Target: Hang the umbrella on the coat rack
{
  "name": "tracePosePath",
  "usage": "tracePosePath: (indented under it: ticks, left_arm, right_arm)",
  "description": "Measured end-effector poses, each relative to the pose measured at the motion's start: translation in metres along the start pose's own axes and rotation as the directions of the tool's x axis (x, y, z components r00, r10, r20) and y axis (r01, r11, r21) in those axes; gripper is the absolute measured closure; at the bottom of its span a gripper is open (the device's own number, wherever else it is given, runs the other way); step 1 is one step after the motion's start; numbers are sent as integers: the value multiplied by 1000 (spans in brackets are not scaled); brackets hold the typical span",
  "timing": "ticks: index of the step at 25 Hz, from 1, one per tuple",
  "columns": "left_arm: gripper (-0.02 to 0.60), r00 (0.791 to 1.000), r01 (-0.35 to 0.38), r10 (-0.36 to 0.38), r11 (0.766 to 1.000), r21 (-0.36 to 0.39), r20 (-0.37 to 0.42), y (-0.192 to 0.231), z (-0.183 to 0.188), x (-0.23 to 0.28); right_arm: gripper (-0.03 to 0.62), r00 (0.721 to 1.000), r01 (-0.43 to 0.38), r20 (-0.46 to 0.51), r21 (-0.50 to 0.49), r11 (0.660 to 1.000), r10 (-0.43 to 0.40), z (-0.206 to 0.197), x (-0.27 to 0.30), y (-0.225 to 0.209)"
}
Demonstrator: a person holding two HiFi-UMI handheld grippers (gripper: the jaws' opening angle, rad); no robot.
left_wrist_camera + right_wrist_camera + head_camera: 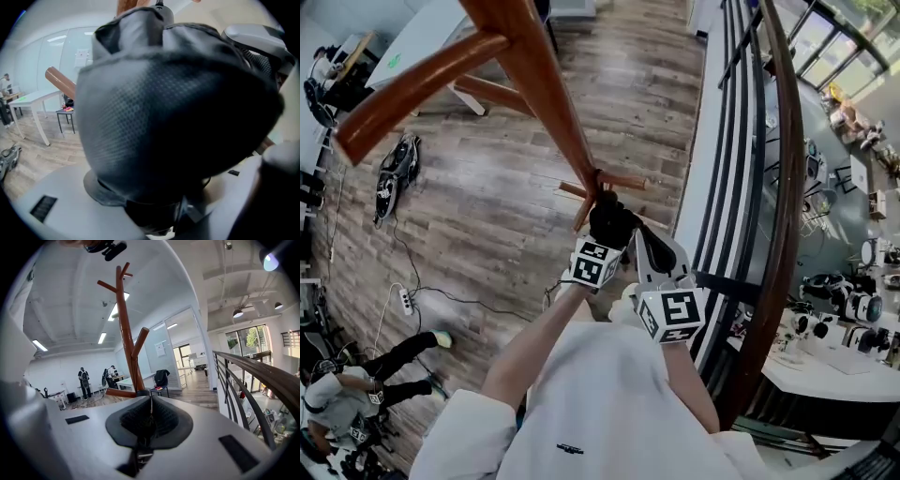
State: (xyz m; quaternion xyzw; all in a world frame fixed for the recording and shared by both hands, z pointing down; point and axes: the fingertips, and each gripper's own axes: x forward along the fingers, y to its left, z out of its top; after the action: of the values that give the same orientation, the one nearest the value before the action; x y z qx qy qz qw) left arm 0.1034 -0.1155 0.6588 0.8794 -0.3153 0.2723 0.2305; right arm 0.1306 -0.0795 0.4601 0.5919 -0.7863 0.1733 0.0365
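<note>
Wood flooring (487, 216) spreads beneath the coat rack (544, 84), where the left tool (605, 239) clenches the folded black umbrella (612, 223) just beside a low peg (623, 181), the right tool (150, 420) pinched shut on nothing, so seat it fully on that peg before release.

Held forward side by side: left gripper (602, 246) fingers clamp umbrella (178, 108); right gripper (150, 420) fingers pressed together.

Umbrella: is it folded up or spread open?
Folded: the umbrella is a compact black bundle, with no canopy spread out.
</note>
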Motion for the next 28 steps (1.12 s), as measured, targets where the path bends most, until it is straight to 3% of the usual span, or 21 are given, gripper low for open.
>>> tracePosePath:
  ticks: [12,22,28]
  left_arm:
    - [267,999,-40,40,999,15,-11,10,8,2]
    - [255,1000,-18,18,1000,-12,0,9,11,-15]
    - [253,999,39,-39,999,-24,-24,5,7,-35]
  right_arm:
    - [557,1000,-4,-6,17,1000,4,-2,-3,3]
    - [557,1000,1,-2,29,1000,-1,-2,-2,1]
    - [557,1000,20,-3,26,999,-20,2,2,-1]
